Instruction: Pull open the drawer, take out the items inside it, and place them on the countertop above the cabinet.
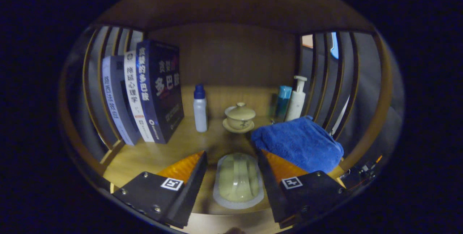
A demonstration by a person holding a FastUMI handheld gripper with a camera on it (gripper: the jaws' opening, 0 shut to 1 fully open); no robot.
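Lying between the wide-apart fingers (231, 183), the pale green, clear-wrapped, dome-shaped pack (238, 181) rests on the wooden bench (152, 154), seemingly untouched by either. It looks light and slippery; gripping its long sides seems best. Beyond sit a folded blue towel (298, 143), lidded ceramic cup (240, 116) and white blue-capped bottle (200, 109).

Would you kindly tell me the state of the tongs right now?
Tongs: open, straddling a pale green packet on the countertop; neither finger visibly presses it.
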